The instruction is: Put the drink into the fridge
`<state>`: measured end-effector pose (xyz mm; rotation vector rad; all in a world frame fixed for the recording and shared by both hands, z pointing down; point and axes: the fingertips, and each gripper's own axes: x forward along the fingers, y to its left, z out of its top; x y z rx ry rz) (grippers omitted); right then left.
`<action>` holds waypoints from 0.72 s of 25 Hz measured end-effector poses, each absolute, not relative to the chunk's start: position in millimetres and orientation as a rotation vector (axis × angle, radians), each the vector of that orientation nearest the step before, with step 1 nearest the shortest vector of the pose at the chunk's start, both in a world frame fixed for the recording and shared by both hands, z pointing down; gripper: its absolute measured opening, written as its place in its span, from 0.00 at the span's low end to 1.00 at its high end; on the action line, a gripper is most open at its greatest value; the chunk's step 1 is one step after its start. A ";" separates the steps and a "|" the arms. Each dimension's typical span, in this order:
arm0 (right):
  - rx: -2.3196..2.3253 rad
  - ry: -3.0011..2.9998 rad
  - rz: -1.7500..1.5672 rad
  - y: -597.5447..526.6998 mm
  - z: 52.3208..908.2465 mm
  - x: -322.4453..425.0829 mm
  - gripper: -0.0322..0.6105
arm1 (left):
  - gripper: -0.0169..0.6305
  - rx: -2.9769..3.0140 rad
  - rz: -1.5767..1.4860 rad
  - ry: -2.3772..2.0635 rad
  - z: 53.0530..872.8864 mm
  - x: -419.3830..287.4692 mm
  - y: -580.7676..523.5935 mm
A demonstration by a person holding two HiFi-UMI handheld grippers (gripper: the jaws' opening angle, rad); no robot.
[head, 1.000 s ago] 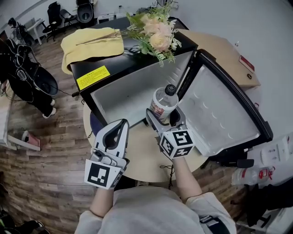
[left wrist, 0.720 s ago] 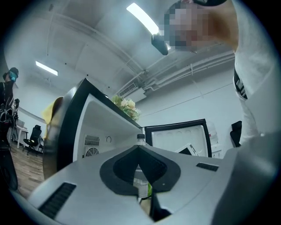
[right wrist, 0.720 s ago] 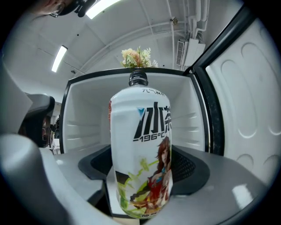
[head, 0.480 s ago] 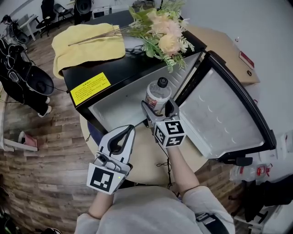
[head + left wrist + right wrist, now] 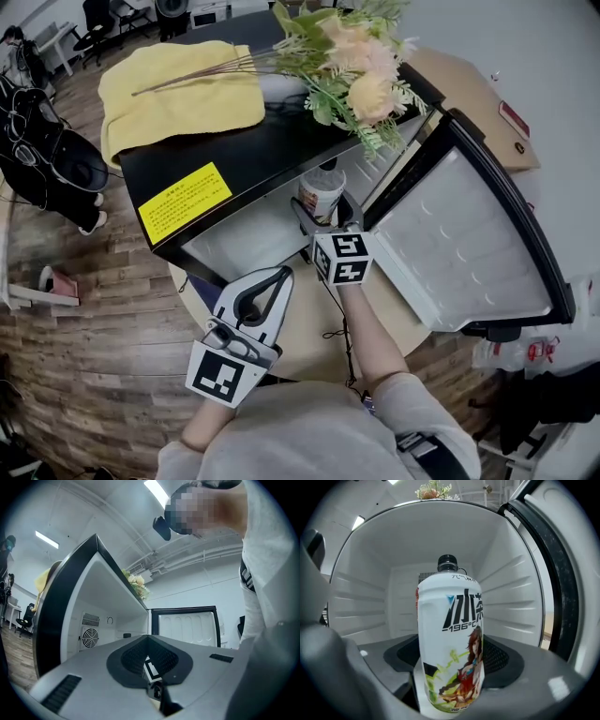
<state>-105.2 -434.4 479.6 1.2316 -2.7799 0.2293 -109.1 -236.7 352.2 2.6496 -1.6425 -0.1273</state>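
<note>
- Clamped on the drink [image 5: 322,197]: the right hand-held gripper [image 5: 324,217], one jaw against each side of the bottle's lower half.
- Drink [image 5: 450,644] upright, white label with black print and a cartoon figure, dark cap on top.
- Held at the open front of the fridge [image 5: 253,155], its top just under the edge of the black fridge top; not set down on anything that shows.
- Behind the bottle in the right gripper view, the white fridge [image 5: 365,597] interior with ribbed side walls and a vent at the back.
- Door [image 5: 459,248] swung wide open to the right, white inner face up; dark door [image 5: 546,569] edge at the right of the right gripper view.
- Left hand-held gripper [image 5: 278,275] with jaws together on nothing, held low over the round tabletop [image 5: 305,323], well apart from the drink, tips toward the fridge.
- Same shut jaws in the left gripper view, left hand-held gripper [image 5: 149,638] facing the open fridge and door.
- On the fridge top: a yellow towel [image 5: 178,98], flowers [image 5: 361,66] overhanging the front edge, a yellow sticker [image 5: 185,202].
- Wooden floor [image 5: 84,309] at the left.
</note>
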 end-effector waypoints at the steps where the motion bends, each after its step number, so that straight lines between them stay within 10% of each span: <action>1: 1.232 -2.777 0.238 -437.3 482.6 -107.1 0.67 | 0.04 2.648 -0.125 -1.637 353.5 -109.2 -237.8; 18: 1.189 -2.720 0.250 -461.4 523.2 -136.0 0.67 | 0.04 2.614 -0.094 -1.636 366.0 -113.7 -248.3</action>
